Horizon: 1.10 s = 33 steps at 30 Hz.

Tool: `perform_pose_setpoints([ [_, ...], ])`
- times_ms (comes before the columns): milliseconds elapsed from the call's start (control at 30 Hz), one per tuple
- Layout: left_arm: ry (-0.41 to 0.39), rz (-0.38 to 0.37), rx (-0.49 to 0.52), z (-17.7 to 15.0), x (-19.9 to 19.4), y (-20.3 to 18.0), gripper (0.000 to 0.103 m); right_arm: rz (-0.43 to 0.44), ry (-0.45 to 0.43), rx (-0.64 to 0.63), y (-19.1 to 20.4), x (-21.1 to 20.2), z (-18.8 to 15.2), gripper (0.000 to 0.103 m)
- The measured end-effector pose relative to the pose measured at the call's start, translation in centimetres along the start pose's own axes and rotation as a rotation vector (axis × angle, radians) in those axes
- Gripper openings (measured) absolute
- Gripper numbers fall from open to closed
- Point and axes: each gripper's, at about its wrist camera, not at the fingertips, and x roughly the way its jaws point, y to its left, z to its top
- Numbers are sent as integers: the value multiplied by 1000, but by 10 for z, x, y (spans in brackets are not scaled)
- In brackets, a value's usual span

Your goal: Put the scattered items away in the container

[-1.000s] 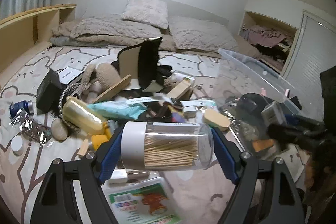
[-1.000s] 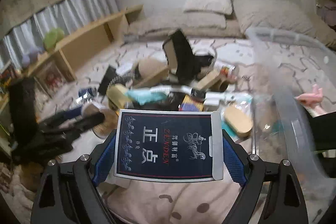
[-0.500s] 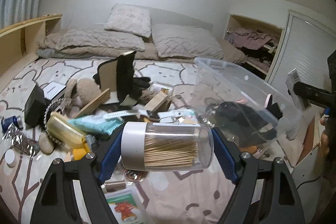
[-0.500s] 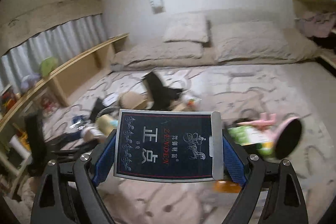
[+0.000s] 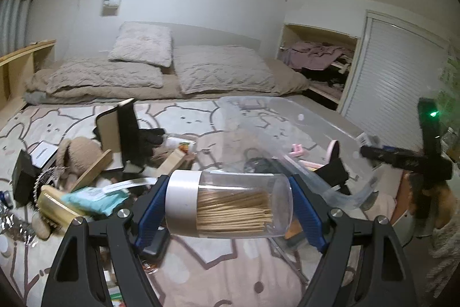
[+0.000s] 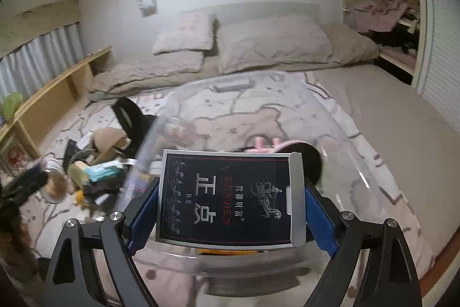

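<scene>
My left gripper (image 5: 228,205) is shut on a clear toothpick jar (image 5: 230,205) with a white lid, held sideways above the rug, left of the clear plastic bin (image 5: 290,117). My right gripper (image 6: 230,199) is shut on a dark playing-card box (image 6: 227,197) and holds it above the clear bin (image 6: 339,134). The bin holds a pink item (image 6: 266,146) and a black round thing (image 6: 312,163). The right gripper also shows in the left wrist view (image 5: 402,160), at the bin's right side. A pile of scattered items (image 5: 95,163) lies left of the bin.
A bed with beige pillows (image 5: 161,71) runs along the back wall. A wooden shelf (image 6: 57,88) stands at the left. A closet with clothes (image 5: 319,62) is at the back right. A black-and-tan bag (image 5: 120,131) stands upright in the pile.
The right gripper has carried the card box from beside the pile to above the bin. The left gripper has lifted and swung right with the jar, nearer the bin.
</scene>
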Motion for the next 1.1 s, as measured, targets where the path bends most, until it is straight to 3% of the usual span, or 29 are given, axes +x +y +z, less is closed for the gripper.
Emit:
perform_pose_setpoints([
  [200,1,-40,30,8,9,-23,81,-56,30,-26,-10,10,0,90],
  [233,-3,-48,33,9,10,-26,78,-57,33,-31,-11,10,1,90],
  [267,-7,-57,37,11,10,-29,65,-60,37,-41,-11,10,1,90],
  [300,-7,-62,38,12,11,-30,61,-65,42,-53,-10,11,1,90],
  [533,41,-41,40,10,26,-33,61,-78,66,-98,-13,18,-2,90],
  [567,57,-32,33,8,29,-30,67,-77,68,-99,-14,18,-3,90],
  [600,67,-24,26,4,31,-27,82,-76,71,-100,-14,19,-3,90],
  [667,95,7,13,-8,38,-18,95,-74,73,-103,-15,20,-4,90],
  [867,267,91,-23,-53,81,17,95,-60,58,-89,-16,18,-4,90],
  [967,319,115,-114,-72,101,42,95,-50,51,-84,-16,16,-4,90],
  [1100,362,148,-147,-92,122,60,95,-41,44,-85,-15,14,-4,90],
])
